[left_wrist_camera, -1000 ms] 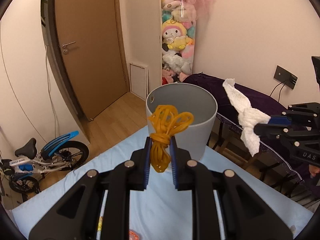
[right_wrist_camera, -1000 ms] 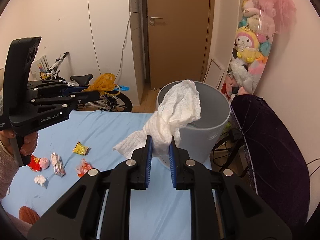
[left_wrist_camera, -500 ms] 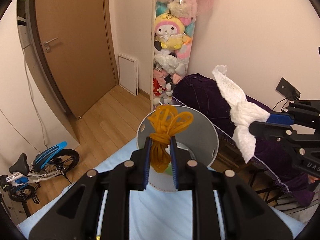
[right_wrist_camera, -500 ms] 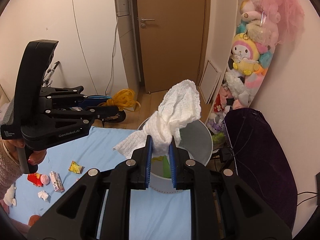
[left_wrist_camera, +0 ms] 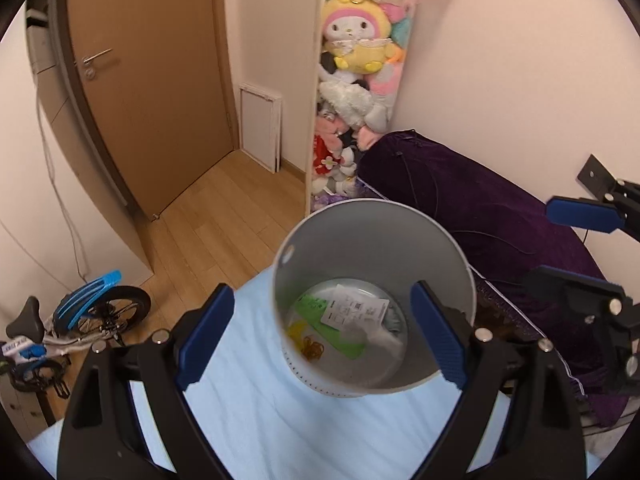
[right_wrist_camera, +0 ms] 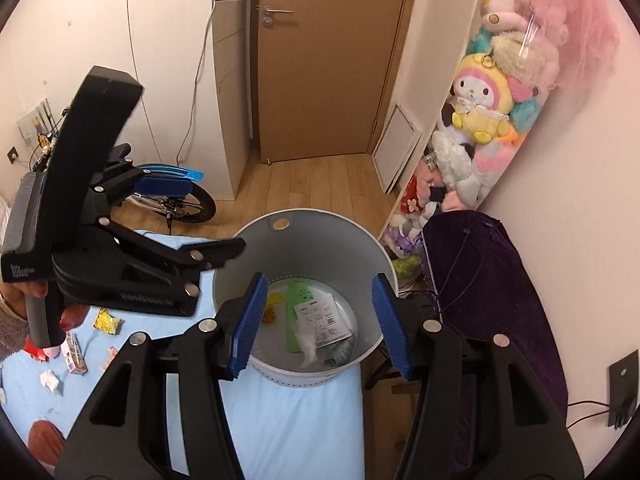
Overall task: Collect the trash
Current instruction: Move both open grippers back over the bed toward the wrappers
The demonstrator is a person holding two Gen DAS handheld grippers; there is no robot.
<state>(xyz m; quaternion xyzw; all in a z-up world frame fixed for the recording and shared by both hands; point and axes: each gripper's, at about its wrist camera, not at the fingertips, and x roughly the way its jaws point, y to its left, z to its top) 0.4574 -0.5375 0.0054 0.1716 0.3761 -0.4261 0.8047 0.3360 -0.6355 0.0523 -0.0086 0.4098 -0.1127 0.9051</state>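
Hovering above the grey bin (right_wrist_camera: 304, 224), both grippers stand empty, their jaws having just been opening with nothing left between them. Taking the scene from the left of the bin: loose trash remains on the blue sheet (right_wrist_camera: 296, 432), namely a yellow wrapper (right_wrist_camera: 107, 321), a small carton (right_wrist_camera: 74, 354) and a white tissue scrap (right_wrist_camera: 50, 380), all well apart from the bin and lying below the person's hand (right_wrist_camera: 40, 304) that grips the left tool. The left gripper (left_wrist_camera: 322, 338) is spread wide, its blue pads (left_wrist_camera: 206, 334) flanking the bin's mouth. Inside the bin lie an orange rubber band bundle (left_wrist_camera: 312, 347), a green strip (left_wrist_camera: 320, 322), a printed receipt (left_wrist_camera: 356, 310) and a white tissue (right_wrist_camera: 306, 340). The right gripper (right_wrist_camera: 320, 322) is parted to a moderate width directly over the same opening. In my judgement the remaining litter lies on the left gripper's side, so that hand is the nearer for the following pick; the carton's long axis cannot be judged reliably.
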